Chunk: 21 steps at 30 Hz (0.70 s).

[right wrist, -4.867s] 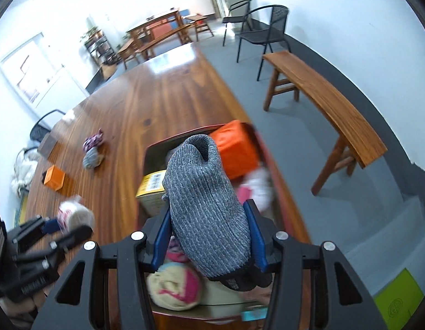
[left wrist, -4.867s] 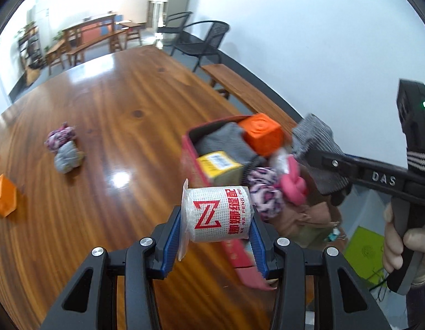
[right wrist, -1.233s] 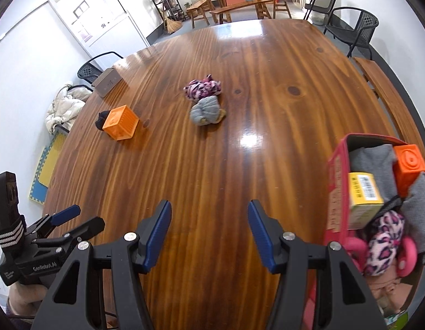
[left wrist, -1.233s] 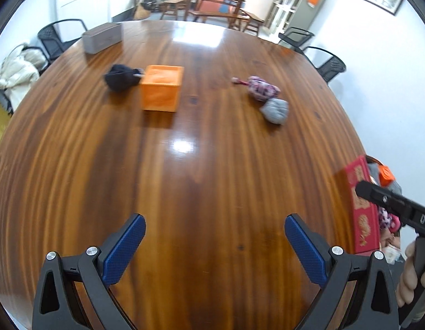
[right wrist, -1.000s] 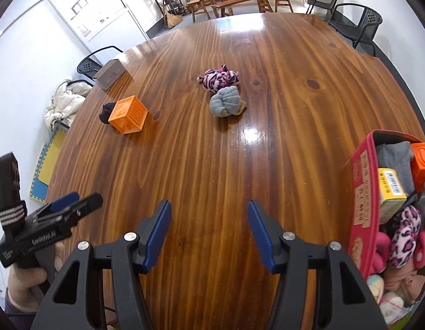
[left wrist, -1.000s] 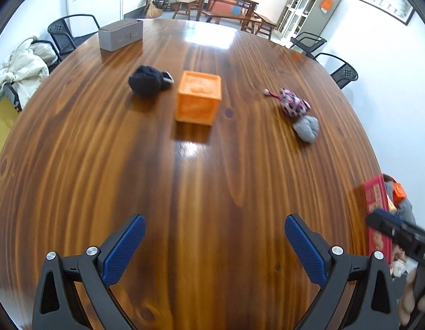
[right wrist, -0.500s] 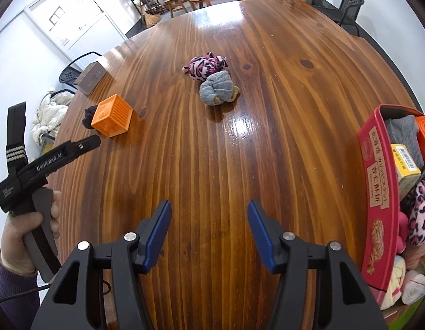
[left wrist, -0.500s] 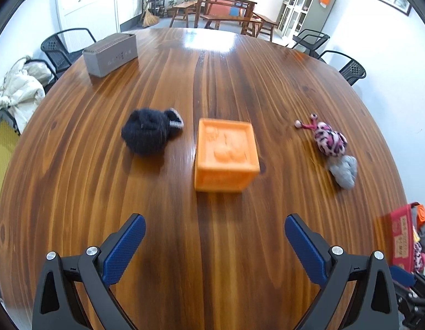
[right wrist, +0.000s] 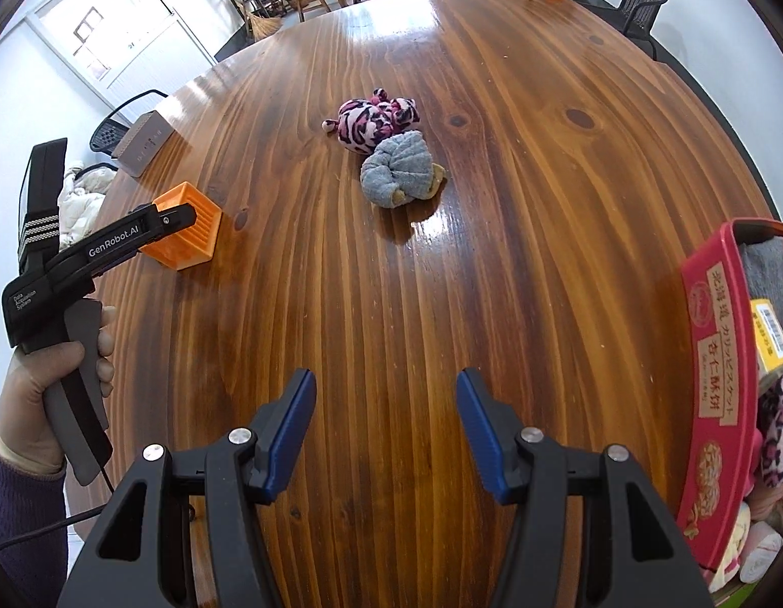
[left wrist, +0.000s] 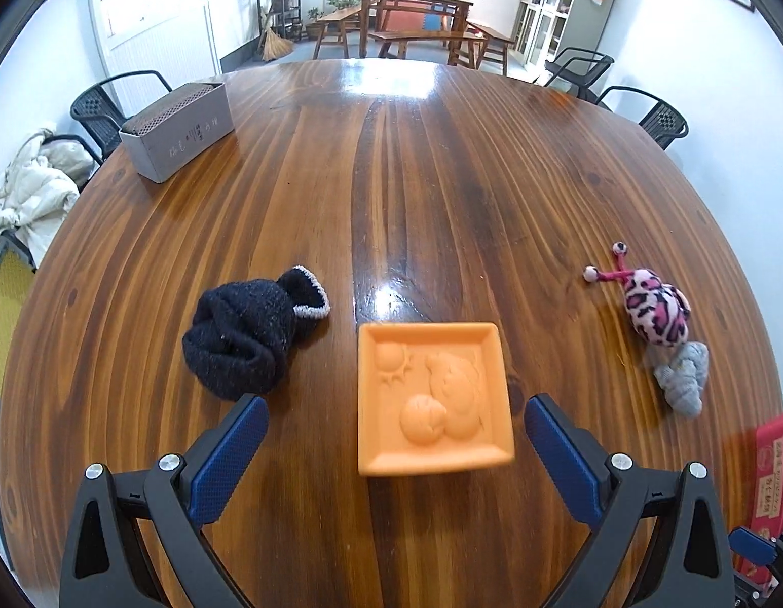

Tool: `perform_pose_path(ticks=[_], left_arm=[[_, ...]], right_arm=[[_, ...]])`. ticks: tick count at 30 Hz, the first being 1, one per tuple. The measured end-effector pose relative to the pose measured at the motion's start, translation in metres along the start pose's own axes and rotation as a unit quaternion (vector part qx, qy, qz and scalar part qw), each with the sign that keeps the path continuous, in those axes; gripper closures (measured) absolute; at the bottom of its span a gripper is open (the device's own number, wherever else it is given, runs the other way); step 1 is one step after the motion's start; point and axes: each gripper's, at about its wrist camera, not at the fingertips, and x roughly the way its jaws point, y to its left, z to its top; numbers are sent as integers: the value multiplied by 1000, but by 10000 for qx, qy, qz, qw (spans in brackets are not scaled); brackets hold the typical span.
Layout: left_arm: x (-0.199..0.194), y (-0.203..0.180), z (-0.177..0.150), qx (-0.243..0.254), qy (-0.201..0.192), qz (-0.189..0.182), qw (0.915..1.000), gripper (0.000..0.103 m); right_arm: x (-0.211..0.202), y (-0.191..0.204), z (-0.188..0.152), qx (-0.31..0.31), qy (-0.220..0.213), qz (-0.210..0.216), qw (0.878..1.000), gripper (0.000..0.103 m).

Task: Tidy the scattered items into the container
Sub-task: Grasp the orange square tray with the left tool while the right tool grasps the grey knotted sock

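Observation:
My left gripper (left wrist: 394,443) is open wide, its blue pads on either side of an orange cube (left wrist: 432,397) on the wooden table; the cube also shows in the right wrist view (right wrist: 186,228). A dark rolled sock (left wrist: 252,332) lies just left of it. A pink leopard plush snail (left wrist: 655,311) and a grey rolled sock (left wrist: 682,380) lie to the right, also in the right wrist view (right wrist: 373,119) (right wrist: 399,169). My right gripper (right wrist: 386,428) is open and empty above the table. The red box (right wrist: 715,385), full of items, stands at the right.
A grey rectangular box (left wrist: 178,131) stands at the table's far left. Black chairs (left wrist: 639,111) stand around the table (left wrist: 442,177). The left gripper's body and the hand holding it (right wrist: 62,273) show at the left of the right wrist view.
My left gripper, which earlier held a spool of thread, is empty and has moved forward until the orange cube sits between its open fingers. My right gripper, which earlier held a grey sock, is empty too.

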Motion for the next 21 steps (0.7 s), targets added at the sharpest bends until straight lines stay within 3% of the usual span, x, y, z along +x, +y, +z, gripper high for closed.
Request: perform_pose_path(ticks=[21], left_arm=[[20,2,10,15,130,57,9999,1]], right_arm=[[34,9,41,-24,110,4,9999,41]])
